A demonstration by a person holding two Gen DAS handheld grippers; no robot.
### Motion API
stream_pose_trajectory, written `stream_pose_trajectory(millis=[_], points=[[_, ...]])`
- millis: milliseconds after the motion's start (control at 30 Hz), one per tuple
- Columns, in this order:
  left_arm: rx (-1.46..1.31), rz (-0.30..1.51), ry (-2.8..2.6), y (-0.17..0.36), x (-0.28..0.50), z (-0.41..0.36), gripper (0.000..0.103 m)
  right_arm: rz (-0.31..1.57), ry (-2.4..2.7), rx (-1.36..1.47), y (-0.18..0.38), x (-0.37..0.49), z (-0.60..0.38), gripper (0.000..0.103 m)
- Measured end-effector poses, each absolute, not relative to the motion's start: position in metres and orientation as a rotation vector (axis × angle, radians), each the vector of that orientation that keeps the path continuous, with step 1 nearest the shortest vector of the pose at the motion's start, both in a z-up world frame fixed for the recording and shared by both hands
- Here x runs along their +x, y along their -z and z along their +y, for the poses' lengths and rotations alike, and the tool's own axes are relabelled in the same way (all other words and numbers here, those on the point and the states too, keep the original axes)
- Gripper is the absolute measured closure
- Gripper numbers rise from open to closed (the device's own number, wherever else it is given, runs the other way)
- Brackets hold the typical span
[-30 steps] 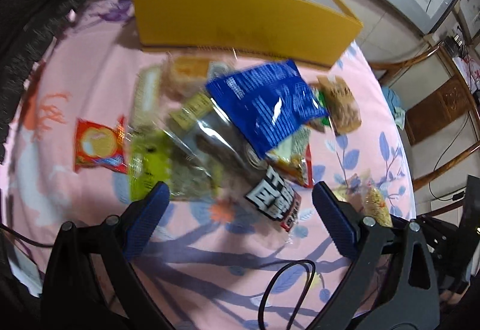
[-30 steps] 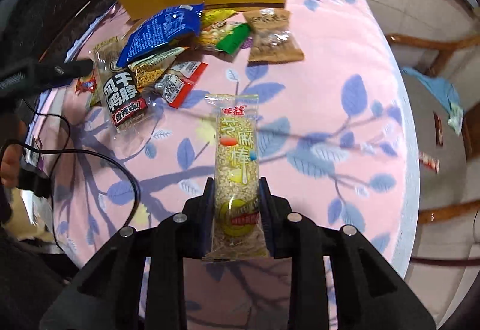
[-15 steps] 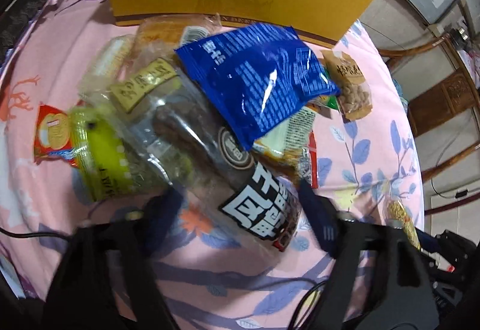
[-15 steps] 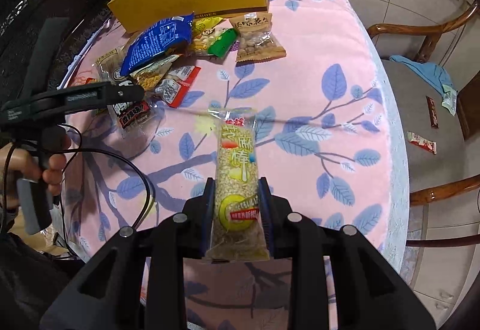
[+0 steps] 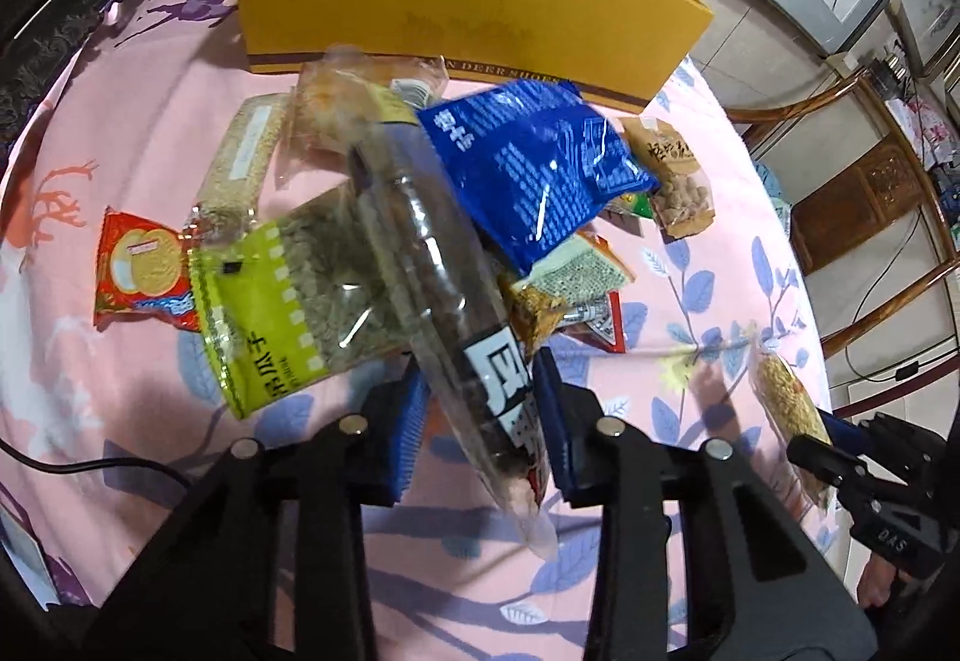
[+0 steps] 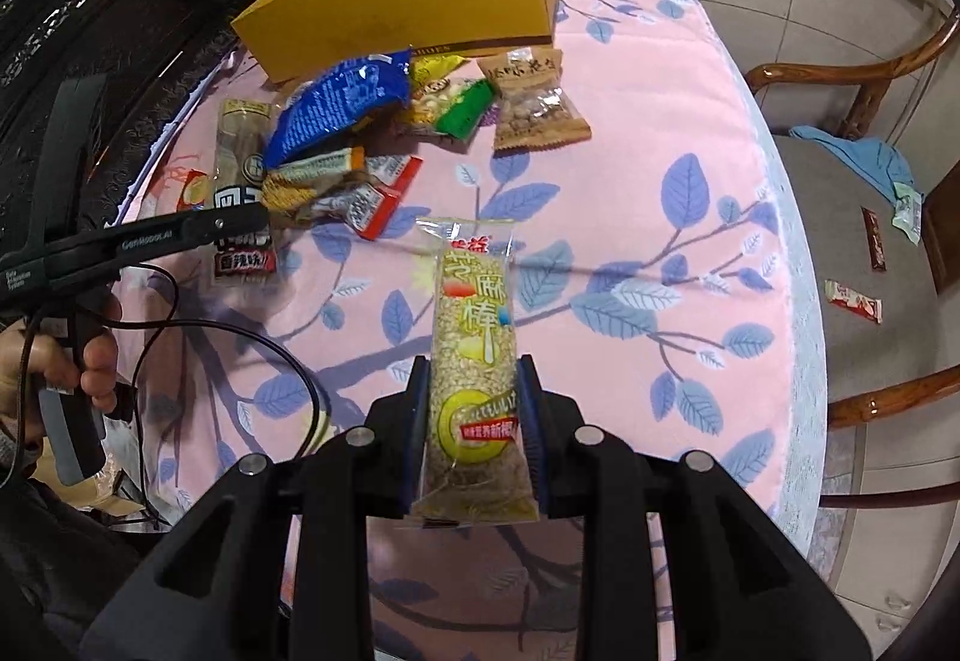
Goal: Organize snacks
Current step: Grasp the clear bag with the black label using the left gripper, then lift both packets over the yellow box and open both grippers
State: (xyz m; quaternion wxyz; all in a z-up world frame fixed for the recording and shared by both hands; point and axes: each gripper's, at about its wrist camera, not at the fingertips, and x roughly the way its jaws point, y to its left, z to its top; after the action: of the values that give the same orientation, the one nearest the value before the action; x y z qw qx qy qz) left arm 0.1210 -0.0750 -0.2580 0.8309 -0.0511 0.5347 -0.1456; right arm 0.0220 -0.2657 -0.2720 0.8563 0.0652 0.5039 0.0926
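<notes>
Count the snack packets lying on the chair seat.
3: a pale green one by the blue cloth, a dark bar beside it, a red-and-white one nearer the camera. Others may be hidden.

Snack packets lie heaped on pink floral cloth before an open yellow box [image 5: 468,0]. A blue packet [image 5: 534,175] tops the pile. A long clear packet [image 5: 444,289] slants outward; a sesame stick packet [image 6: 474,361] stands apart.

left hand-held gripper [image 5: 480,421] closing on clear snack packet [image 5: 444,313]

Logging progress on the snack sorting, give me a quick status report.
Left tongs just closed on clear duck snack pack. Right tongs clamped on sesame stick pack. Yellow box open behind pile, blue bag overlaps pack.
</notes>
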Motion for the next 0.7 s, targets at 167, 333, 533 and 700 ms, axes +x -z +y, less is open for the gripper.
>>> stream_pose_trajectory(millis=[167,333,533,700], points=[[-0.125,1.133,0.305,0.256,0.117,-0.062,0.074,1.059,-0.203,0.146,0.271,0.027,-0.263,0.074],[-0.075,1.166,0.312,0.266,0.122,-0.073,0.074,1.070,-0.211,0.137,0.274,0.032,-0.258,0.074],[-0.094,1.228,0.290,0.281,0.128,-0.075,0.077,1.062,-0.208,0.136,0.272,0.033,-0.256,0.074],[-0.140,1.177,0.327,0.265,0.119,-0.063,0.078,1.033,-0.213,0.153,0.263,0.032,-0.260,0.074]])
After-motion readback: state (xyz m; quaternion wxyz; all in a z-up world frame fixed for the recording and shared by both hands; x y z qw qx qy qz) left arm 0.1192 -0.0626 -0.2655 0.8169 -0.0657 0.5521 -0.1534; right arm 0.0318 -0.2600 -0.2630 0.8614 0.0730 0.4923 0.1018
